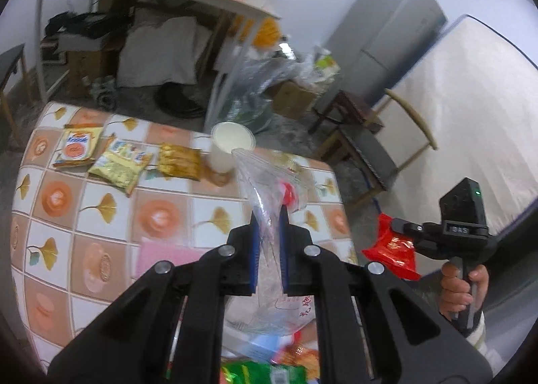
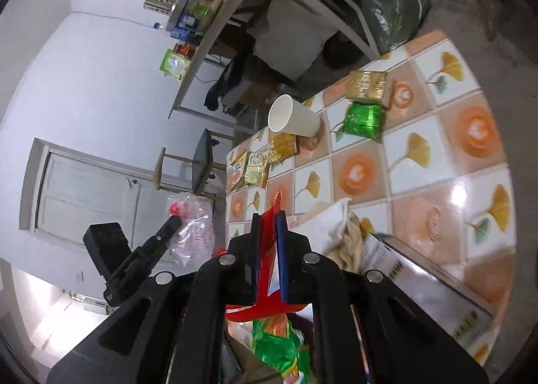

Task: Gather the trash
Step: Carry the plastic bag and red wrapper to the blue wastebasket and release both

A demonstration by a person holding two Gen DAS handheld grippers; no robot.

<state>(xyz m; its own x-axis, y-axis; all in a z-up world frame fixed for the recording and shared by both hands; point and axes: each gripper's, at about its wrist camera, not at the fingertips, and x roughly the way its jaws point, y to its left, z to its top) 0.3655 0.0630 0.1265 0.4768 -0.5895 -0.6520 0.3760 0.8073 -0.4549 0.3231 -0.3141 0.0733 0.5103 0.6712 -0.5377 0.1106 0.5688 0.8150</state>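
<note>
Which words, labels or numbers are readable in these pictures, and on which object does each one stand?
"DAS": on the small display of the right gripper, left wrist view.
Red characters on the clear plastic bag: too blurred to read.
Print on the snack packets and the silver box: too blurred to read.

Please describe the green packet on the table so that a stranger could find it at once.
Look at the tiled table with the orange and leaf pattern. Near its far edge stands a white paper cup; the green packet lies just beside it, next to a gold packet. It is the only shiny green foil packet lying flat there; its neighbours are gold or yellow.
</note>
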